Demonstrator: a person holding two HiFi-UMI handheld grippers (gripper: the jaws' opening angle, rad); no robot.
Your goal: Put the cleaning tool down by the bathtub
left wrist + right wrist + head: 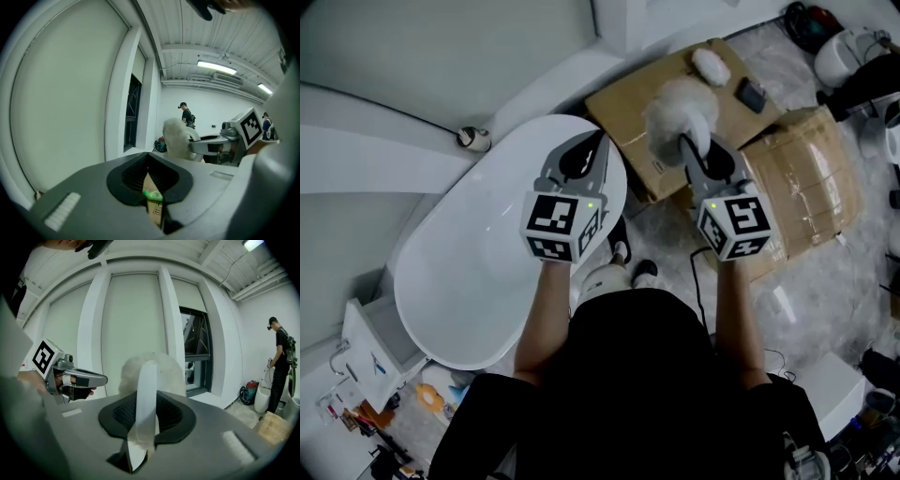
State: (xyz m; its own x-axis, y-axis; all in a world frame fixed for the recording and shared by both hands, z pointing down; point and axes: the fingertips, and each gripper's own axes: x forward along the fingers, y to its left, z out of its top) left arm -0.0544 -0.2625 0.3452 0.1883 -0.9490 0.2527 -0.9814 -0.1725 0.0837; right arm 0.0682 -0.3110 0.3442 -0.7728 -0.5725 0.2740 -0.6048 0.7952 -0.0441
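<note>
Currently cleaning tool (680, 111) is clamped by its handle in right gripper (691, 150), fluffy head forward, above cardboard boxes (806, 178) just right of bathtub (459, 281); left gripper (586, 148) is seen closed, empty, over bathtub

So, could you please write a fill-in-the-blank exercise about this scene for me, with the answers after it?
1. The right gripper grips the fluffy duster by its ____.
2. The left gripper hangs above the white ____.
3. Its jaws are shut and hold ____.
4. Under the duster lie brown ____ boxes.
Missing words: handle; bathtub; nothing; cardboard.
</note>
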